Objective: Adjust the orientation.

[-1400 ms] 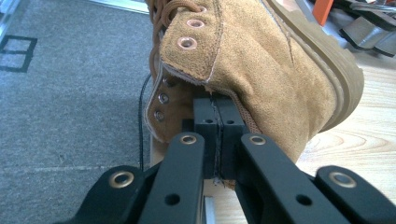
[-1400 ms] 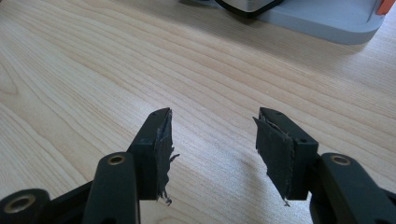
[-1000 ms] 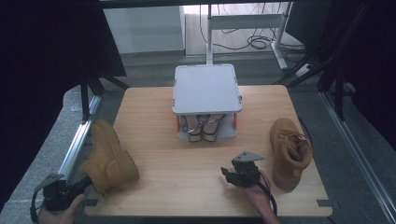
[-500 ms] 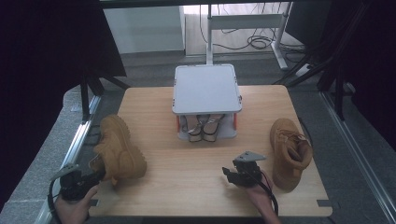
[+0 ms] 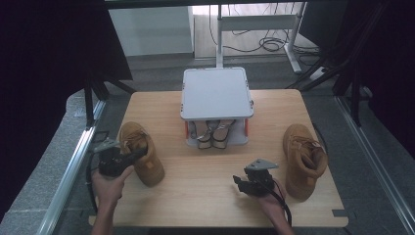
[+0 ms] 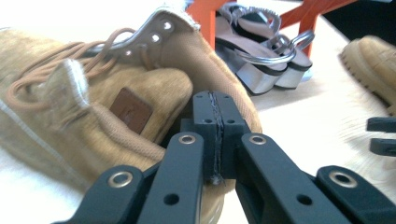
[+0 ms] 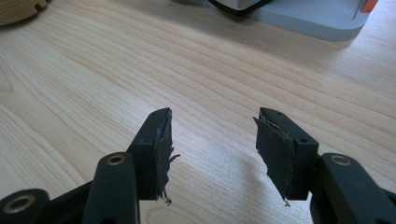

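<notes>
The tan boot point(image 5: 140, 152) sits at the left of the table point(image 5: 205, 191), pinched at its collar edge by the left tool point(image 5: 128, 157), whose jaws are clamped together on that thin fabric. With so little material in the bite, the heavy boot could slip free or swing and tip as it travels. The right tool point(image 5: 243, 183) rests with jaws apart over bare wood, near the second boot point(image 5: 303, 159). Ahead stands the shoe rack point(image 5: 217, 93) with sandals point(image 5: 213, 133), which a swinging sole might strike.

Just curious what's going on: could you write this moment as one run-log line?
left hand-held gripper: shut on left boot collar | right hand-held gripper: open, empty, over table | right boot: untouched
</notes>
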`<action>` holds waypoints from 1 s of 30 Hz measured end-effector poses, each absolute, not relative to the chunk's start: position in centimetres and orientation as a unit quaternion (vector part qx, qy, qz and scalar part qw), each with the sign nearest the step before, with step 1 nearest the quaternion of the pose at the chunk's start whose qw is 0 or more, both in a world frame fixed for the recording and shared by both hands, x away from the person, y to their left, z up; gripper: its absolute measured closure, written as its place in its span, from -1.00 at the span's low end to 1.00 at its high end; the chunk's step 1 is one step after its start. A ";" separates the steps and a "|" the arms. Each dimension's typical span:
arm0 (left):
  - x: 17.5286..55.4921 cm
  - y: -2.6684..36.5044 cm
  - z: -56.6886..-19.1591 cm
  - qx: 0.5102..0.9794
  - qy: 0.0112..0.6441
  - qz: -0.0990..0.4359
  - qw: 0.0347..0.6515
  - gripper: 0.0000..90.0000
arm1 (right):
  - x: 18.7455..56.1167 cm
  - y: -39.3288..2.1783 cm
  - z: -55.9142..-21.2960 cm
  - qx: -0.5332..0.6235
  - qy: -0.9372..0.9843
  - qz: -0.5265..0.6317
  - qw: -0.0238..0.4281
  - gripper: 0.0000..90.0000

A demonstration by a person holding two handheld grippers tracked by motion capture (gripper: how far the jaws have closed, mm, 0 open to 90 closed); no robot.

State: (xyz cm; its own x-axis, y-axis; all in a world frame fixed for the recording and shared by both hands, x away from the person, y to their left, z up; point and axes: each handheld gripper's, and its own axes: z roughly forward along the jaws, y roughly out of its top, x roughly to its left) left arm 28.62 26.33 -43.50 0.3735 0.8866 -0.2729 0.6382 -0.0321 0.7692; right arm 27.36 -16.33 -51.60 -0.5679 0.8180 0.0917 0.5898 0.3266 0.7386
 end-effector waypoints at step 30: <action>24.6 20.7 -47.3 0.734 0.505 0.151 0.429 1.00 | 27.3 -16.3 -51.9 0.442 0.800 0.377 0.152 0.01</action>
State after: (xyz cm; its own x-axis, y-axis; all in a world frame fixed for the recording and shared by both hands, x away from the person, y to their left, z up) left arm 24.63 20.70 -47.31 0.4449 0.8702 -0.2117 0.6113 -0.1222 0.7819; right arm 27.34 -16.33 -51.86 -0.5635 0.8211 0.0910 0.5925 0.3249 0.7372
